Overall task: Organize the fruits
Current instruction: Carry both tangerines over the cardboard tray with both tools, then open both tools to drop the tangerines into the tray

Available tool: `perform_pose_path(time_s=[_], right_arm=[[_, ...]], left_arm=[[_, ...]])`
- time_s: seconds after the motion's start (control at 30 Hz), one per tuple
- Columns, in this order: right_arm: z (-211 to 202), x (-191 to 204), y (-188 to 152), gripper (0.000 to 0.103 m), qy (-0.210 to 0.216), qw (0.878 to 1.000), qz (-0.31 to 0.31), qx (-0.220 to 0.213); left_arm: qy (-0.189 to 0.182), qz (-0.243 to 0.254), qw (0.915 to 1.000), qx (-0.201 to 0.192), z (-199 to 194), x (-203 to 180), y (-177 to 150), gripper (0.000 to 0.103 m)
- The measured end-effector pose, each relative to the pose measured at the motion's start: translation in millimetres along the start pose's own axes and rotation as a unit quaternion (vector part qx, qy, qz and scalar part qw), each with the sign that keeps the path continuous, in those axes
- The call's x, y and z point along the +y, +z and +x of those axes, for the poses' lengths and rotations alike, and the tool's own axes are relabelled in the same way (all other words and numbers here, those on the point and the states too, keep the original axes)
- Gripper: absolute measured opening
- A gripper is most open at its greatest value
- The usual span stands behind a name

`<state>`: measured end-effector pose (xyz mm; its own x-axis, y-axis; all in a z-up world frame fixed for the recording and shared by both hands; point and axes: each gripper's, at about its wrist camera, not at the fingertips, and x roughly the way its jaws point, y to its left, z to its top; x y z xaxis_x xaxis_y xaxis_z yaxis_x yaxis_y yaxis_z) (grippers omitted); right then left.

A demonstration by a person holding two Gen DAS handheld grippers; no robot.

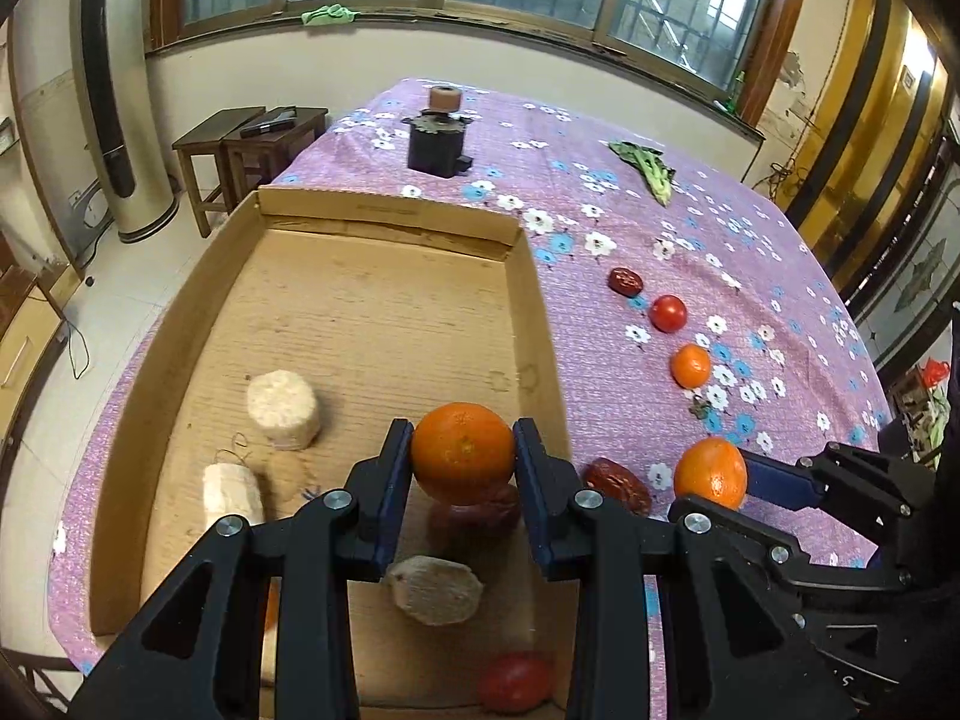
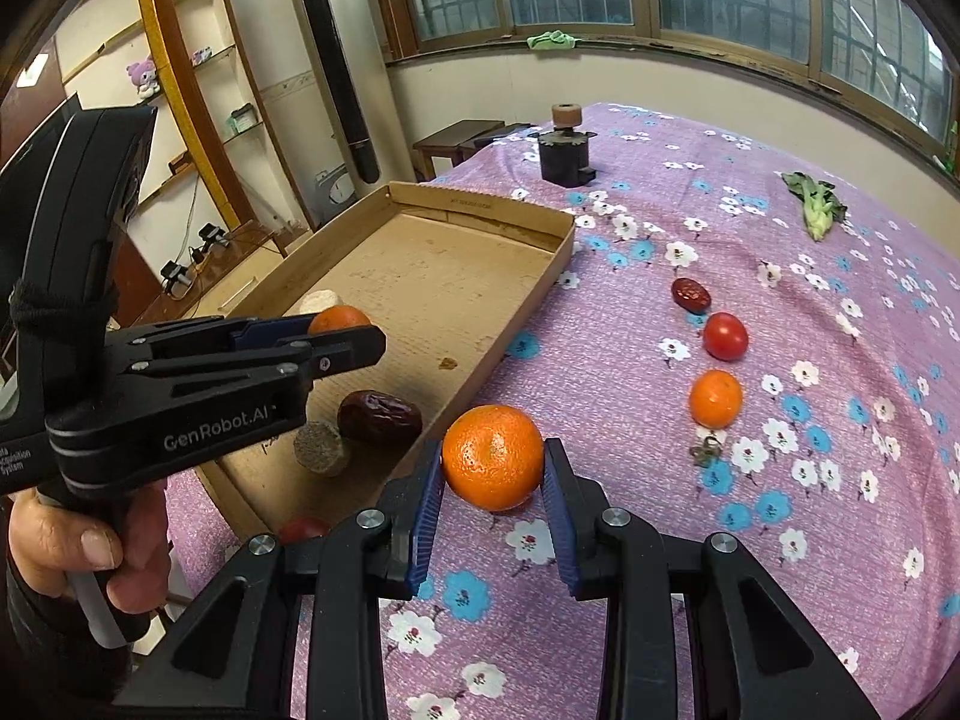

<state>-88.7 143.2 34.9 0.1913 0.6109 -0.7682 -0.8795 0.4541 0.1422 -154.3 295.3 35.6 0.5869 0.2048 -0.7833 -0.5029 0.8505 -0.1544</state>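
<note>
My left gripper point(image 1: 462, 456) is shut on an orange point(image 1: 462, 453) and holds it over the cardboard tray point(image 1: 390, 216), above a dark red date point(image 1: 480, 513). My right gripper point(image 2: 493, 468) is shut on a second orange point(image 2: 493, 457) just above the purple cloth, right of the tray's edge point(image 2: 510, 324). The tray also holds pale cut pieces point(image 1: 282, 402), a brownish piece point(image 1: 435, 591) and a tomato point(image 1: 516, 681). On the cloth lie a small orange point(image 2: 715, 399), a tomato point(image 2: 725, 336) and a date point(image 2: 690, 293). Another date point(image 1: 618, 483) lies by the tray.
A black stand with a brown roll point(image 1: 438, 138) sits at the table's far end. A green leafy vegetable point(image 2: 816, 207) lies at the far right. Wooden stools point(image 1: 252, 144) and a tall white floor unit point(image 2: 336, 72) stand beyond the table's left side.
</note>
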Motion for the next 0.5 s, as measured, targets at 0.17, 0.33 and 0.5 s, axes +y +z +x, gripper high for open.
perform_pose_path(time_s=[0.17, 0.33, 0.5], right_arm=[[11.0, 8.7, 7.4, 0.033, 0.012, 1.000, -0.004, 0.003], [23.5, 24.0, 18.0, 0.033, 0.025, 1.000, -0.016, 0.004], [44.7, 34.9, 35.5, 0.033, 0.030, 0.999, -0.022, 0.007]], left_arm=[[0.009, -0.015, 0.9998, 0.001, 2.9, 18.3, 7.3, 0.031], [0.014, -0.028, 0.9995, 0.000, 5.3, 35.2, 15.4, 0.031], [0.028, -0.038, 0.9989, -0.002, 11.4, 51.3, 29.9, 0.031]])
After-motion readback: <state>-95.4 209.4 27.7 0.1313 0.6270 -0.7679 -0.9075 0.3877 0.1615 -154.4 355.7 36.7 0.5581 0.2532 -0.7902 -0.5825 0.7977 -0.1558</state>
